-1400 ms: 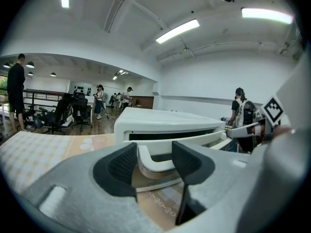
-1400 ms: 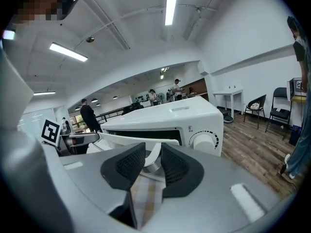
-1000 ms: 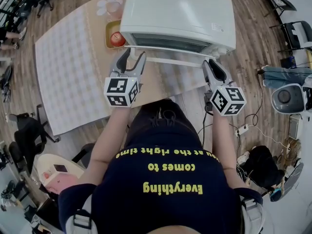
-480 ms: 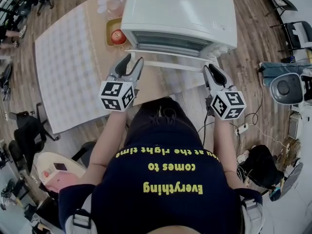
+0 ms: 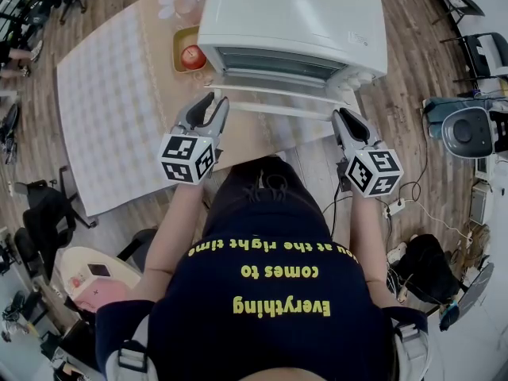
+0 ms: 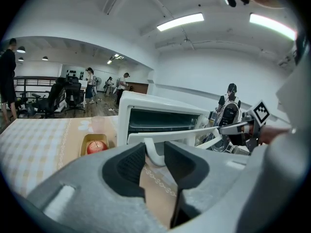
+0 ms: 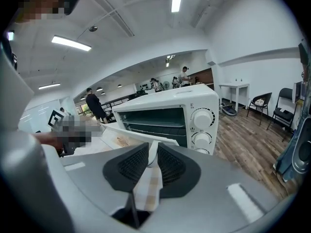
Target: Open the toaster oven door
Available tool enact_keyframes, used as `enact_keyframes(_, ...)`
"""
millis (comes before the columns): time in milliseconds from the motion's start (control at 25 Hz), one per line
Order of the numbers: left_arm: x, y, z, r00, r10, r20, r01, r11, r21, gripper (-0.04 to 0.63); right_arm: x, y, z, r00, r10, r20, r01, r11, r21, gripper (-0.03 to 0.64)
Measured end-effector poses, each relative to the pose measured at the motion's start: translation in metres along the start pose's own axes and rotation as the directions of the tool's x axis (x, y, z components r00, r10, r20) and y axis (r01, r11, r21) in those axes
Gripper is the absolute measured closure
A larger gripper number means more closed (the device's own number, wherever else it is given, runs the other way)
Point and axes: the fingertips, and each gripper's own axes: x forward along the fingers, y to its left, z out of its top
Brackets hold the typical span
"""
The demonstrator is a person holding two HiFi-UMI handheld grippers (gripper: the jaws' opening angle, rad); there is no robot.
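The toaster oven door (image 5: 278, 95) is part way open. It leans out and down from the front of the white toaster oven (image 5: 292, 18), which sits at the far side of the table (image 5: 111, 109). You can see the dark inside of the oven behind it.

The left gripper (image 5: 214, 101) is at the left end of the door. Its jaws are about half way open and are closing. The curved left end of the white handle (image 6: 154, 154) sits between them. The pads are very close on both sides of it, but they do not seem to squeeze it yet.

The right gripper (image 5: 343, 116) is at the right end of the door, just in front of the round knobs (image 7: 201, 118). Its jaws are nearly together and closing a bit more. They pinch the right end of the handle between the pads.

A red apple (image 5: 193, 56) lies in a yellow dish (image 5: 178, 50) on the table, just beside the left side of the oven
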Motion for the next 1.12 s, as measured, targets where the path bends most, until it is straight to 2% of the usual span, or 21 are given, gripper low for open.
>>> enact_keyframes(200, -0.009, 0.000, -0.008, 1.000, -0.011, -0.012, 0.011, 1.000, -0.006, 0.499, -0.005, 0.003, -0.013, 1.000, 0.007, -0.030, -0.006, 1.000, 0.017, 0.549)
enact_keyframes(480, -0.026, 0.007, -0.024, 0.999, -0.035, -0.002, 0.034, 0.997, -0.066, 0.535, -0.010, 0.008, -0.031, 0.997, 0.011, -0.071, -0.008, 0.999, 0.042, 0.557)
enact_keyframes(640, -0.035, 0.021, -0.031, 1.000, 0.010, -0.004, -0.010, 0.999, -0.046, 0.551, -0.010, 0.008, -0.036, 0.997, 0.009, -0.077, -0.006, 0.999, 0.046, 0.557)
enact_keyframes(800, -0.043, 0.034, -0.016, 0.996, 0.067, 0.057, -0.067, 0.998, -0.005, 0.575, -0.010, 0.008, -0.042, 0.996, 0.009, -0.091, -0.005, 0.999, 0.053, 0.557)
enact_keyframes(920, -0.040, 0.034, -0.004, 0.996, 0.056, 0.077, -0.057, 0.998, 0.018, 0.577, -0.011, 0.009, -0.048, 0.995, 0.011, -0.103, -0.005, 0.998, 0.059, 0.557)
enact_keyframes(1120, -0.030, 0.028, -0.007, 0.999, 0.023, 0.048, -0.024, 0.999, 0.032, 0.577, -0.012, 0.012, -0.062, 0.990, 0.017, -0.142, -0.009, 0.998, 0.060, 0.557)
